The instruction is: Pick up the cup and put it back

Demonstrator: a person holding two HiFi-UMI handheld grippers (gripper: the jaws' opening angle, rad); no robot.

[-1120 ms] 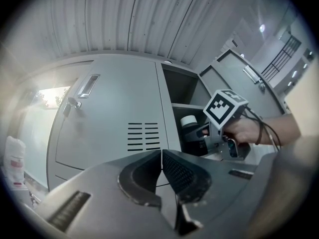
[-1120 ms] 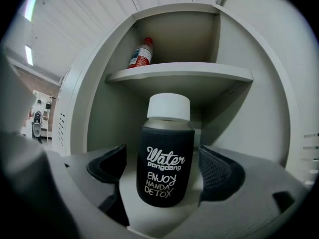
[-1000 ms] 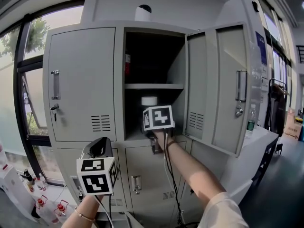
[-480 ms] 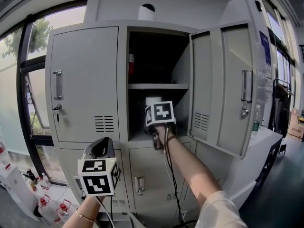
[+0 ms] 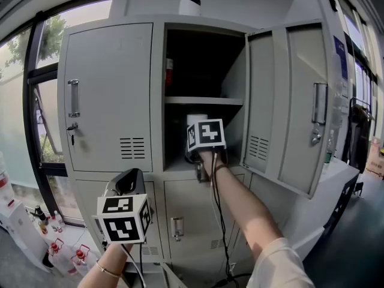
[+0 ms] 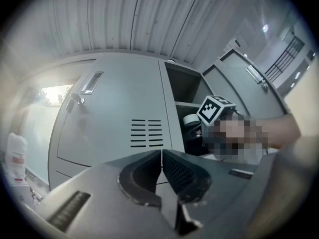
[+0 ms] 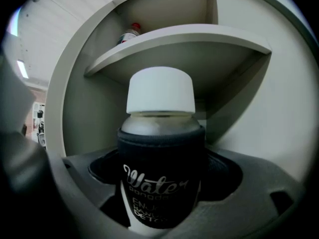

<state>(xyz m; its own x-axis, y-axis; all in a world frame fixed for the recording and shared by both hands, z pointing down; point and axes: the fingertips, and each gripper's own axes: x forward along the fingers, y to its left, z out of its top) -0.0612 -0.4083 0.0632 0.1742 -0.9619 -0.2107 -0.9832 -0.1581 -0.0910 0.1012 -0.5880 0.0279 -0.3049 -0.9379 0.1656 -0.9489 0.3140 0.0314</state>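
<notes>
Two grippers are in play, and only the right gripper point(image 5: 201, 141) is at the cup point(image 7: 160, 148). The cup is a squat cylinder; its lid point(image 7: 160, 90) is smooth, white and round-shouldered, a band of cloudy clear wall shows under it, and a matte black sleeve point(image 7: 162, 156) with pale script lettering wraps the body. It stands upright on the floor of the open compartment of a grey metal locker point(image 5: 108, 95), under the flat shelf point(image 5: 204, 100); its long axis is vertical, lid up, and the lettering faces the right gripper. The right claw reaches in roughly level and stands wide, one jaw on each side of the sleeve; it has just been closing a little, yet dark gaps show between its curved hollows and the cup, so no pressing grip can be seen. On the shelf's upper side, at the back left, stands a small bottle point(image 7: 130, 32) with a red cap. The door point(image 5: 294, 101) is sheet metal with louvre slots and a bright handle; it hangs swung out to the right. The left gripper point(image 6: 162, 156) hangs low and well apart from the cup, in front of the shut left-hand door; its ribbed pads meet along a thin line with nothing between them.
</notes>
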